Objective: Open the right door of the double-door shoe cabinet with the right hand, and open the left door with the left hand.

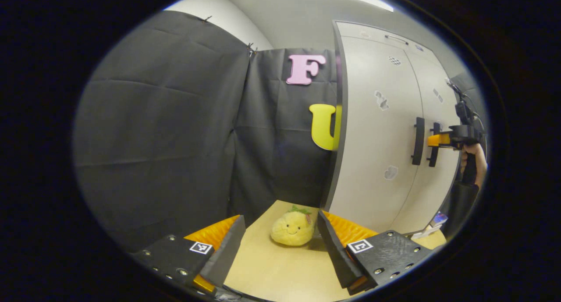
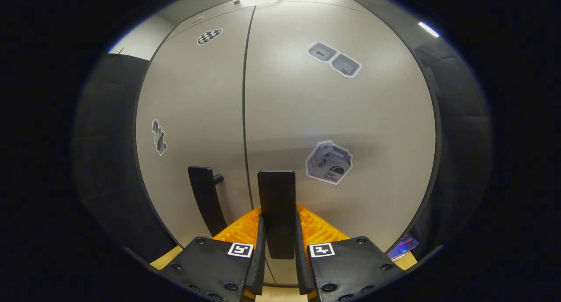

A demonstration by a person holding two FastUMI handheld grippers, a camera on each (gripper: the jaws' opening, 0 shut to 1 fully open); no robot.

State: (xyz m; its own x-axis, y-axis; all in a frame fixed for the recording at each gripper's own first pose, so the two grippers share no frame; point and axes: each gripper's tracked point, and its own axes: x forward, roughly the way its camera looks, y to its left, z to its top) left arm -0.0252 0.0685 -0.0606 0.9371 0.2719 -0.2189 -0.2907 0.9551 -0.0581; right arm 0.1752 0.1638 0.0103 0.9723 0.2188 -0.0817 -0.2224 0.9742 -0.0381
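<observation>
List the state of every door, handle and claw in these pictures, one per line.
Right door: closed, flush with its neighbour.
Left door: closed.
Right door handle: upright, clamped between the right claw's fingers.
Left door handle: upright, untouched.
Right claw: shut on the right door handle.
Left claw: open, empty, away from the cabinet.
Yellow plush toy: sitting on the floor.

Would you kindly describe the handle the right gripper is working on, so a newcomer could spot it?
Find the pale double-door cabinet and the seam between its doors. Two black vertical handles flank it; the right handle sits clamped in the right gripper, while the left handle stands free.
</observation>
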